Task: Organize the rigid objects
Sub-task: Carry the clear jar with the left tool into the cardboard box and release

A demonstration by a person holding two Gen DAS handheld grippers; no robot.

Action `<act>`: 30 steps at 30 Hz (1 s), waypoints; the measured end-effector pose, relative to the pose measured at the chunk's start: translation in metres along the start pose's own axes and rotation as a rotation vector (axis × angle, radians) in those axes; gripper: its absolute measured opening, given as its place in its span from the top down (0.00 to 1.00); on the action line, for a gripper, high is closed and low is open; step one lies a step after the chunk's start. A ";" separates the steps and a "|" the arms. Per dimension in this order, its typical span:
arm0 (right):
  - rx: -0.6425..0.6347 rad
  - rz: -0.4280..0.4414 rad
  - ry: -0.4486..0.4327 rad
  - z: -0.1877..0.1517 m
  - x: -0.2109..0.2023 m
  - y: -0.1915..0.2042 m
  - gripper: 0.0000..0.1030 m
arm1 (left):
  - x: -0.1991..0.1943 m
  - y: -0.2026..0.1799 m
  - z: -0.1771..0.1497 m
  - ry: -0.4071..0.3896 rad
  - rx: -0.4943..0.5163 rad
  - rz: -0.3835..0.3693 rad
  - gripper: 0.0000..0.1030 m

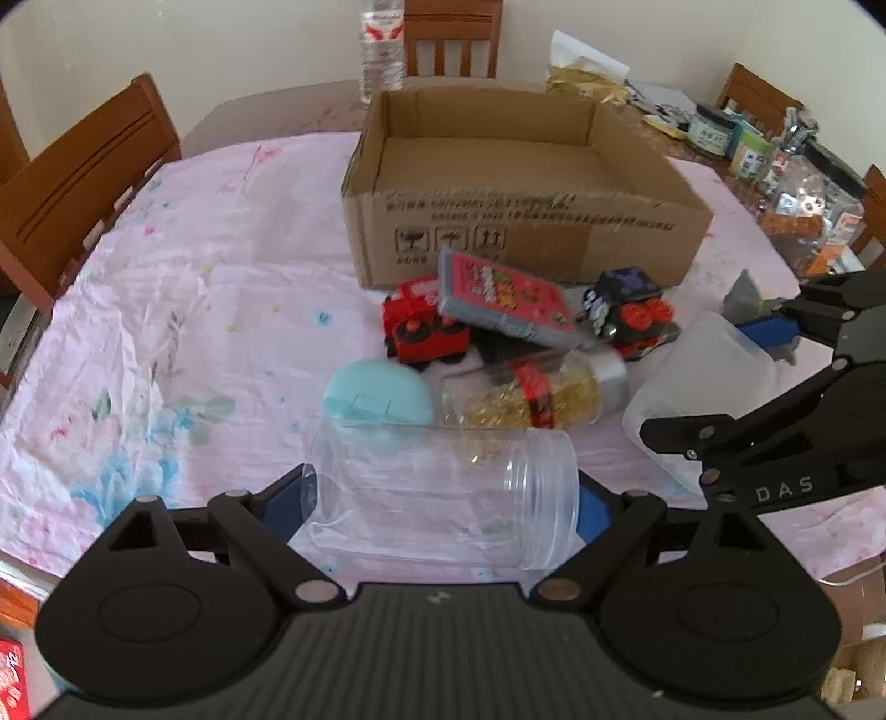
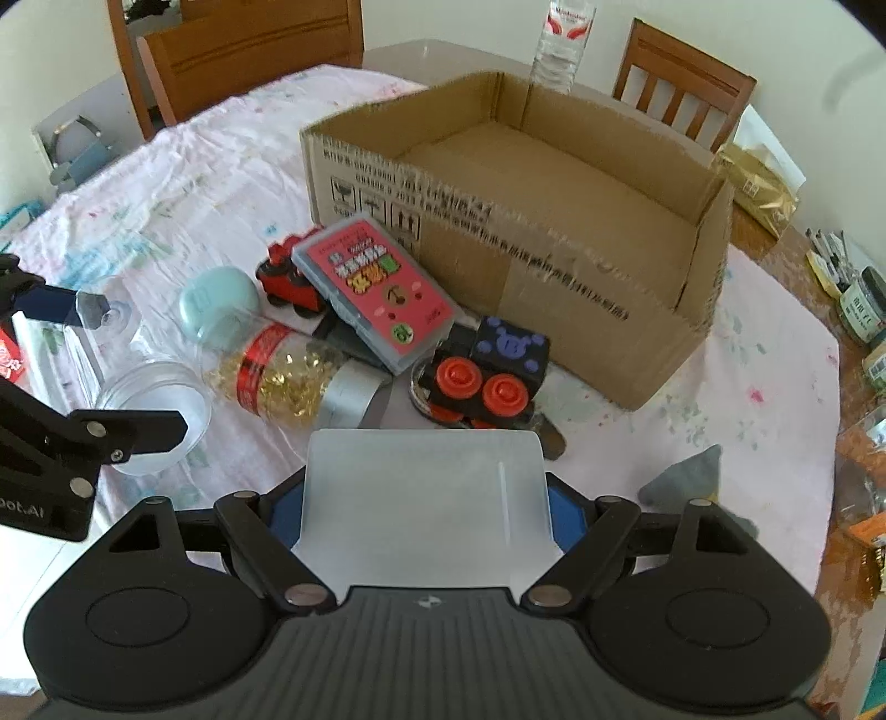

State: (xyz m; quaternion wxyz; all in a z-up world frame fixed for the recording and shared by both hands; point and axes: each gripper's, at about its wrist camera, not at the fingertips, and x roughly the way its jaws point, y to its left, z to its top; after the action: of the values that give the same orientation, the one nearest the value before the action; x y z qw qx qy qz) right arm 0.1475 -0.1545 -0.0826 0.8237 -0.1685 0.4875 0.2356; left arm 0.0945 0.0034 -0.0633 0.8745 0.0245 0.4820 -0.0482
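Observation:
My left gripper (image 1: 443, 498) is shut on a clear plastic jar (image 1: 443, 493) that lies sideways between its blue pads. My right gripper (image 2: 426, 509) is shut on a frosted white plastic box (image 2: 426, 493); the box also shows in the left wrist view (image 1: 703, 387). An open cardboard box (image 1: 526, 183) stands behind, also in the right wrist view (image 2: 554, 221). In front of it lie a red toy train (image 1: 421, 327), a pink card case (image 1: 504, 293), a black toy engine (image 2: 487, 371), a jar of gold capsules (image 1: 537, 393) and a teal round case (image 1: 376, 393).
A pink floral cloth (image 1: 194, 277) covers the table. A water bottle (image 1: 382, 50) stands behind the cardboard box. Wooden chairs (image 1: 83, 183) ring the table. Jars and clutter (image 1: 775, 160) crowd the far right. A grey soft item (image 2: 686, 476) lies at the right.

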 end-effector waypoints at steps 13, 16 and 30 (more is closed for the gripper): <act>-0.042 0.037 -0.144 0.015 -0.066 -0.048 0.16 | -0.046 -0.015 0.066 -0.096 0.084 -0.004 0.11; -0.031 0.016 -0.171 0.020 -0.073 -0.055 0.16 | -0.045 -0.018 0.088 -0.125 0.110 0.001 0.11; 0.081 -0.093 -0.175 0.063 -0.060 -0.074 0.16 | 0.025 -0.014 0.184 -0.159 0.233 -0.083 0.11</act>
State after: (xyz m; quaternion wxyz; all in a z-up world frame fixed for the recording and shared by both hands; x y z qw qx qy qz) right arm 0.2093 -0.1977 0.0038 0.8794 -0.1363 0.4144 0.1909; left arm 0.2616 -0.0281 0.0139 0.8983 0.1021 0.4032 -0.1416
